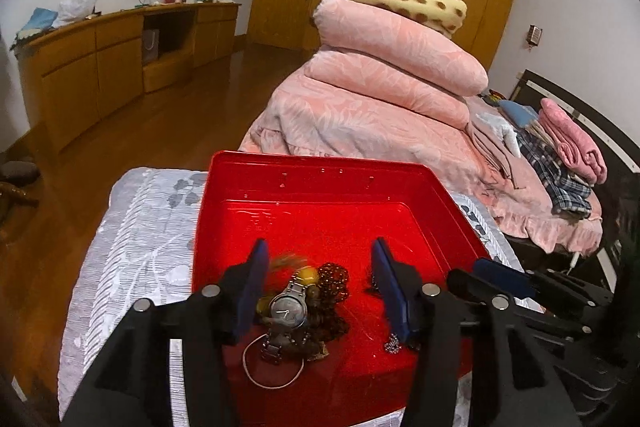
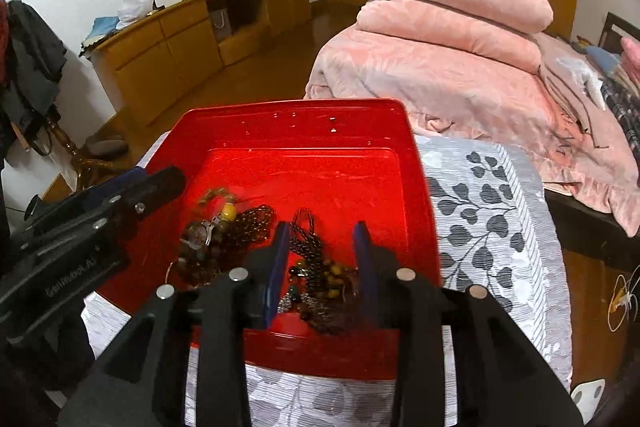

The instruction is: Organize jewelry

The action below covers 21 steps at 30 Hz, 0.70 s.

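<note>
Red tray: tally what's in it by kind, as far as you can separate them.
Wristwatch: 1
Thin white loop: 1
Yellow bead: 1
Heaps of tangled bead strings: 2, left heap, right heap; strands can't be counted
Total: 5, all in the red tray

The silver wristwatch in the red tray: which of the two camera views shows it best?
The left wrist view. There the wristwatch lies face up between the open fingers, its dial and metal band plain to see. In the right wrist view the wristwatch sits off to the left in the tray, small, tangled among beads, its dial unreadable.
</note>
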### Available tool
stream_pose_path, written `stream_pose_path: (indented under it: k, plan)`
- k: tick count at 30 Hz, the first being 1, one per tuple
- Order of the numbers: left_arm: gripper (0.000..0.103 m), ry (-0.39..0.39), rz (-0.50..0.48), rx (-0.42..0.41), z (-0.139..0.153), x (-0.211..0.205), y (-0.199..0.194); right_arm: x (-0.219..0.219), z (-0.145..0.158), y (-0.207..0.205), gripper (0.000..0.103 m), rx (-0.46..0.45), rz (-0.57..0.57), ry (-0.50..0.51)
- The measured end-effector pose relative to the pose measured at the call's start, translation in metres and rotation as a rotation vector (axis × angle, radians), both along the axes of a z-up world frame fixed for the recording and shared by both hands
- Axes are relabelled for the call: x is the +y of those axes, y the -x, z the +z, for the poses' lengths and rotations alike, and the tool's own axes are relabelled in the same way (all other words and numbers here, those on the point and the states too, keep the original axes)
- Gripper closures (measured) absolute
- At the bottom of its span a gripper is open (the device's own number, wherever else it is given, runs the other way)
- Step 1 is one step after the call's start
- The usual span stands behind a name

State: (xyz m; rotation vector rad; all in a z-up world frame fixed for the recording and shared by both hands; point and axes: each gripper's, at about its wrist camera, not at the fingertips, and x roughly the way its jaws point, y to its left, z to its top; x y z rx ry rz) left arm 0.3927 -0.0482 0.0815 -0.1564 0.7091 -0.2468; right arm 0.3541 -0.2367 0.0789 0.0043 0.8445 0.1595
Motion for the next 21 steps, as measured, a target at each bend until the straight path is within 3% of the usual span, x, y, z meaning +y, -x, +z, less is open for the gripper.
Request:
stream_pose_path:
  k: [2,4,14,17,19,21]
  plan:
    - [0.048,0.001,-0.004,-0.008,0.003,0.001,0.003,-0.003,0.003,0.004,0.069,-0.014,-0.010,0.008]
    - [0.043,-0.006,0.005,-0.024,0.007,0.002,0.007,-0.005,0.006,0.010,0.060,-0.032,-0.019,0.022]
    - [0.020,-0.010,0.044,-0.081,0.022,0.011,0.035,-0.017,0.013,0.037,0.043,-0.075,-0.032,0.027]
    - [0.015,-0.012,0.058,-0.106,0.025,0.014,0.047,-0.016,0.015,0.048,0.034,-0.088,-0.033,0.028]
    - [0.010,-0.015,0.063,-0.120,0.027,0.016,0.057,-0.016,0.016,0.056,0.017,-0.098,-0.031,0.027]
    - [0.007,-0.016,0.061,-0.133,0.028,0.018,0.065,-0.016,0.018,0.064,0.013,-0.111,-0.031,0.031]
